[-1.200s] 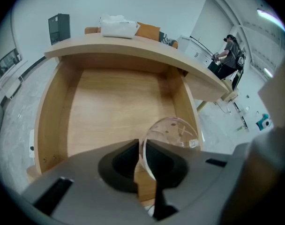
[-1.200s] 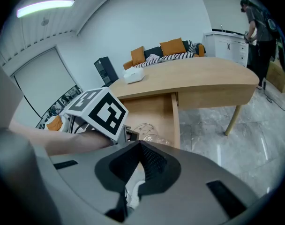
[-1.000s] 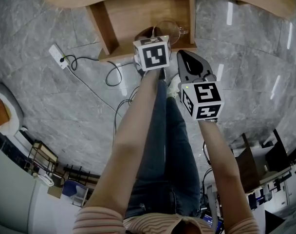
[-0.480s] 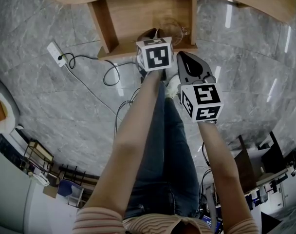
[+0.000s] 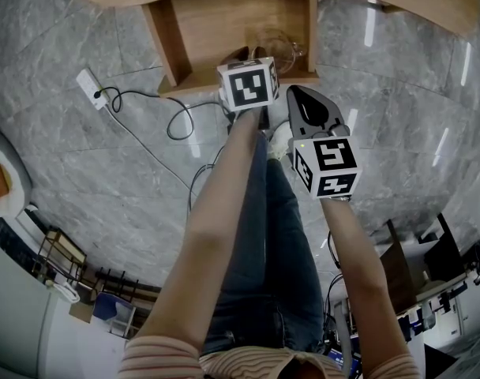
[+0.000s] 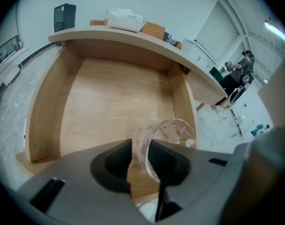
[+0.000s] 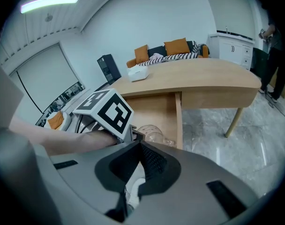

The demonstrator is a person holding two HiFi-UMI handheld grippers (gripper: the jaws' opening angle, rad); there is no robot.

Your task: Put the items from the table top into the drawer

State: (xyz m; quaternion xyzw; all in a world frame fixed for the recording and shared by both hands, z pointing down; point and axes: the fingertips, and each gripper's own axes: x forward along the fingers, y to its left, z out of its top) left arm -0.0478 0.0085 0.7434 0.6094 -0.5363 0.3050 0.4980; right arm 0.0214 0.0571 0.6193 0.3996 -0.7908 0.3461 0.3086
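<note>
One clear glass [image 6: 173, 132] is flanked by left tongs [image 6: 141, 146], jaws opening, inside drawer [image 6: 114, 97]; jaws to be widened fully, then withdrawn straight back w/o nudging. Right tongs [image 7: 140, 145] held closed, empty.

This looks like an office lounge or reception room rather than a home. A long curved wooden counter [image 7: 213, 81] stands on a polished grey marble floor [image 5: 106, 188] under a ceiling strip light [image 7: 48, 3]. Behind it are a dark sofa [image 7: 156, 51] with orange cushions [image 7: 176, 46], white cabinets [image 7: 231, 48] and large glazed panels [image 7: 48, 78], and a power strip [image 5: 91, 90] with loose cables lies on the floor.
</note>
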